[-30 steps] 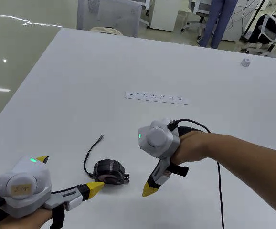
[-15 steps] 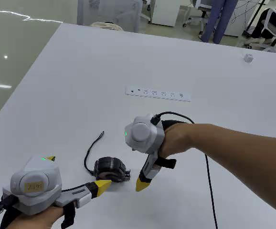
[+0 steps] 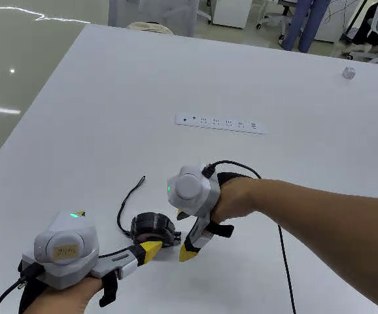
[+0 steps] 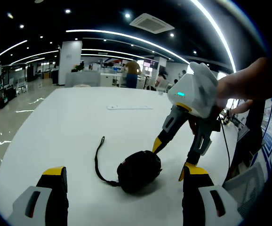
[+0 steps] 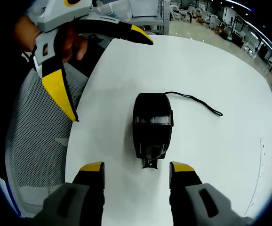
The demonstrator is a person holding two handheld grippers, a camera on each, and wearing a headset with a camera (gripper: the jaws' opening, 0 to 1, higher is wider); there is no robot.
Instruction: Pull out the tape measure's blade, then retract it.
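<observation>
Head view — right gripper (image 3: 183, 246) slants down, perhaps touching tape measure (image 3: 152, 228).

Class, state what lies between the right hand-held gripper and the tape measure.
Bare table separates the right hand-held gripper from the tape measure, in the right gripper view.

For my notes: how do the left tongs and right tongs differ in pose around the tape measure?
The left tongs lie nearly level with the table; the right tongs point steeply down. The left tongs face the tape measure from its strap side; the right tongs from its blade end. Both are open, gripping nothing.
</observation>
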